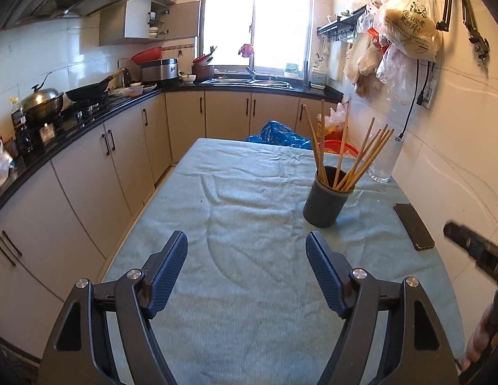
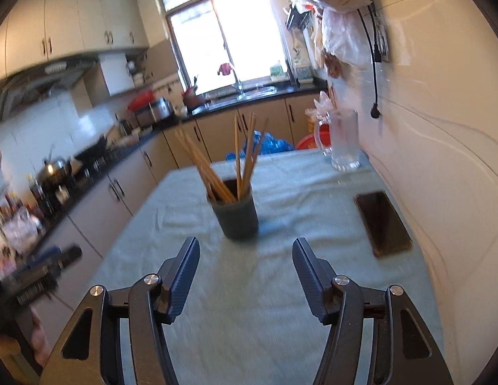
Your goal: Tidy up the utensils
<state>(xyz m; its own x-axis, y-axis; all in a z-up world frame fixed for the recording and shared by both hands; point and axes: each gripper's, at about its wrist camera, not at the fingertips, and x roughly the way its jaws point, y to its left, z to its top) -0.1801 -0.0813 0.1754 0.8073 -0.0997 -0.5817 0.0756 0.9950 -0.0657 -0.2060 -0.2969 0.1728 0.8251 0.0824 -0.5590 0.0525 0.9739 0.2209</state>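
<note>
A dark grey utensil cup (image 1: pixel 326 203) (image 2: pixel 237 216) stands upright on the pale green cloth of the table (image 1: pixel 236 199) (image 2: pixel 281 288), with several wooden chopsticks (image 1: pixel 351 160) (image 2: pixel 216 170) fanned out of it. My left gripper (image 1: pixel 247 250) is open over the cloth, down and left of the cup, with nothing between its blue pads. My right gripper (image 2: pixel 245 256) is open just short of the cup, also with nothing in it. In the left wrist view the right gripper (image 1: pixel 473 247) shows at the right edge.
A black phone (image 1: pixel 414 226) (image 2: pixel 382 223) lies on the cloth near the right wall. A clear glass mug (image 1: pixel 385 160) (image 2: pixel 343 142) stands at the far right corner. Cabinets and a cluttered counter (image 1: pixel 88 115) run along the left. Plastic bags (image 1: pixel 406 25) hang on the wall.
</note>
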